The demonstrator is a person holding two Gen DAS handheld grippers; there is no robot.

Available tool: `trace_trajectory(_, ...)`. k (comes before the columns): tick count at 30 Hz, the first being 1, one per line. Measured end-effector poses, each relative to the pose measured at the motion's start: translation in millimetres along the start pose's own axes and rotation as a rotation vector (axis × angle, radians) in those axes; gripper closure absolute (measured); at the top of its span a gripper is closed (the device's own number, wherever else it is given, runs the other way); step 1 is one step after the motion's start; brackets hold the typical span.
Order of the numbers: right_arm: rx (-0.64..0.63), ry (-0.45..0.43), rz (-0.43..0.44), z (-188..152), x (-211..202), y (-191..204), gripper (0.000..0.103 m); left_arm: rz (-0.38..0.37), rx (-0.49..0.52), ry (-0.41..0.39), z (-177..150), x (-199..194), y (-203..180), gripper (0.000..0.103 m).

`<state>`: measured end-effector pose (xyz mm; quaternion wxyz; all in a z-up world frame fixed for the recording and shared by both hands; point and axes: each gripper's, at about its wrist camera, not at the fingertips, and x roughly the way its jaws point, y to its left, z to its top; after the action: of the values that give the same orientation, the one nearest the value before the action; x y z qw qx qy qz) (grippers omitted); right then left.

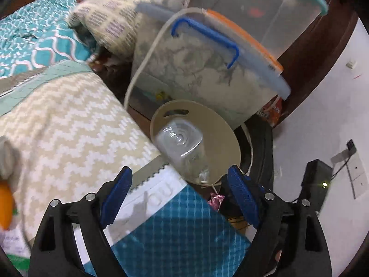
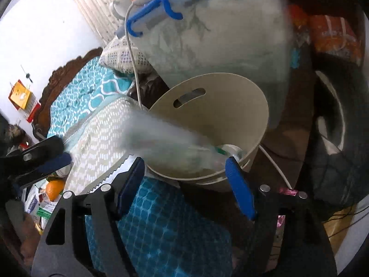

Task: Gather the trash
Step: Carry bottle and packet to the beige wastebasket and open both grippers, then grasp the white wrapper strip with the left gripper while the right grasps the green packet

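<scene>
Left gripper (image 1: 180, 198): jaws stand wide apart, nothing between the pads. Its blue fingertips (image 1: 120, 194) frame the lower part of the left wrist view. A clear plastic bottle (image 1: 182, 147) sits at 12 o'clock from this gripper, base toward the camera, touching neither finger, seen against the mouth of the beige bin (image 1: 221, 127). Whether the bottle touches the bin cannot be told.

Right gripper (image 2: 184, 182): jaws likewise apart, nothing pressed between the pads. At 12 o'clock from it stands the same bin (image 2: 230, 106), with a slot handle in its far wall. A blurred, pale, translucent streak (image 2: 166, 143) crosses the near rim from 10 o'clock into the bin; it cannot be identified for certain. Clear plastic items with a green detail (image 2: 221, 152) lie in the bin bottom.

Surroundings, outward from the bin:
- At 9 o'clock, a bed with a beige zigzag blanket (image 1: 69, 124) and a teal patterned sheet (image 1: 30, 43).
- At 6 o'clock, a teal checked cloth (image 1: 180, 235) under both grippers.
- At 12 o'clock, a clear storage box (image 1: 207, 78) with a blue clip handle (image 1: 207, 37); a white cable (image 2: 133, 64) hangs beside it.
- At 8 o'clock in the right wrist view, an orange fruit (image 2: 55, 185) among papers, near the left gripper seen at the frame edge.
</scene>
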<state>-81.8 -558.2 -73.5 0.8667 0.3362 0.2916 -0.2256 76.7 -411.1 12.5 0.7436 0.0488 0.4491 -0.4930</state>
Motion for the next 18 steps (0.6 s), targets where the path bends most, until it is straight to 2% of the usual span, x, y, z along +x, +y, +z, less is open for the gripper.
trace_trajectory(4, -0.022, -0.072, 0.021, -20.5, -24.8, 19.2, 0.029, 0.04, 0.044, -0.106, -36.0, -67.9, 18.5, 0.022)
trace_trajectory(6, -0.06, -0.096, 0.047, -36.6, -35.2, 39.1, 0.029, 0.092, 0.056, -0.165, -58.7, -104.6, 33.5, 0.021)
trace_trajectory(8, -0.105, -0.09, 0.08, -48.2, -37.4, 60.8, 0.029, 0.162, 0.02, -0.212, -84.3, -141.1, 59.1, 0.019)
trace_trajectory(15, -0.269, 0.078, 0.26, -97.1, -14.7, 161.8, 0.034, 0.367, -0.263, -0.292, -177.2, -252.7, 171.6, 0.019)
trace_trajectory(18, -0.342, 0.152, 0.33, -120.7, -6.2, 202.9, 0.04, 0.434, -0.381, -0.32, -217.3, -292.8, 211.1, 0.02)
